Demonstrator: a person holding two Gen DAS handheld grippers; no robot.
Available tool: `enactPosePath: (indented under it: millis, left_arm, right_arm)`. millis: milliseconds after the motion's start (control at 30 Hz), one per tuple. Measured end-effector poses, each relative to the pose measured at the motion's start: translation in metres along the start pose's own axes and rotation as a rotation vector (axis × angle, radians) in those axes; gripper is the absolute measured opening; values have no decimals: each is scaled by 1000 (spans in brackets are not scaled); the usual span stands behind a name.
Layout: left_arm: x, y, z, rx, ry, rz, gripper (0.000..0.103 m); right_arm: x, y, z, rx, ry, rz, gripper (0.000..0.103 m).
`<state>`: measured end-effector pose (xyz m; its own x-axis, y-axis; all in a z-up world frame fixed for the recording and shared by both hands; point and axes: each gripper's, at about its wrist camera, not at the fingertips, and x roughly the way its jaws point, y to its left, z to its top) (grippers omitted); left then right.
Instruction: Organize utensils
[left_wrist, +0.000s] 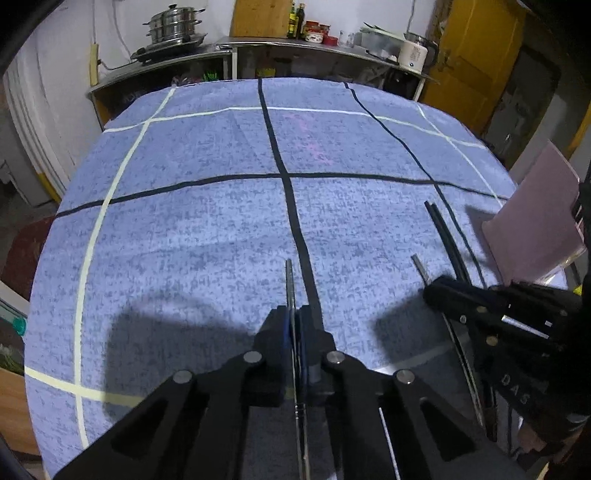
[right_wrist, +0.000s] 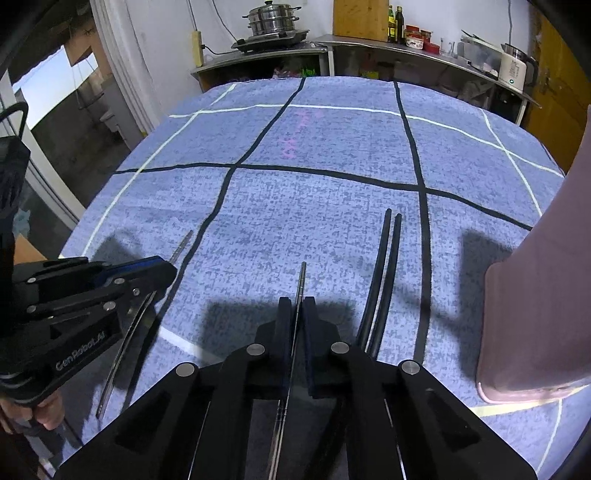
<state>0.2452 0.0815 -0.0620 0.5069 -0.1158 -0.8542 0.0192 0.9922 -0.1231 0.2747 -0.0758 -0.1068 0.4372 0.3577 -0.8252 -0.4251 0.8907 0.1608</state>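
Observation:
My left gripper (left_wrist: 294, 314) is shut on a thin metal utensil (left_wrist: 290, 280), edge-on, whose handle end pokes forward over the blue cloth. It also shows in the right wrist view (right_wrist: 162, 271), with the utensil (right_wrist: 183, 245) sticking out ahead. My right gripper (right_wrist: 296, 306) is shut on another thin metal utensil (right_wrist: 301, 280); in the left wrist view it is at the right (left_wrist: 432, 291) with its utensil tip (left_wrist: 419, 264) showing. A pair of black chopsticks (right_wrist: 384, 269) lies on the cloth just right of my right gripper, also in the left wrist view (left_wrist: 443, 236).
A pink plastic holder (right_wrist: 535, 314) stands at the table's right edge, also in the left wrist view (left_wrist: 535, 221). The blue tablecloth (right_wrist: 314, 206) carries black and white tape lines. A steel counter with pots, bottles and a kettle (right_wrist: 515, 68) stands behind the table.

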Motion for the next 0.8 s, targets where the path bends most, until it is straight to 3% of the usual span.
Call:
enactPosePath:
  millis: [233,533,800]
  left_arm:
    - [-32,6,-1,-19,-75,-23,5]
    - [-99,-1,3,5,-194,-71,5]
    - [-132,-18,6,37,-243,-100,5]
  right_arm:
    - [-22,8,-1,-6,-50,31,5]
    - [-89,11,6,-6,-183,52,5]
    - [-141,6,1,3,-275,60,5]
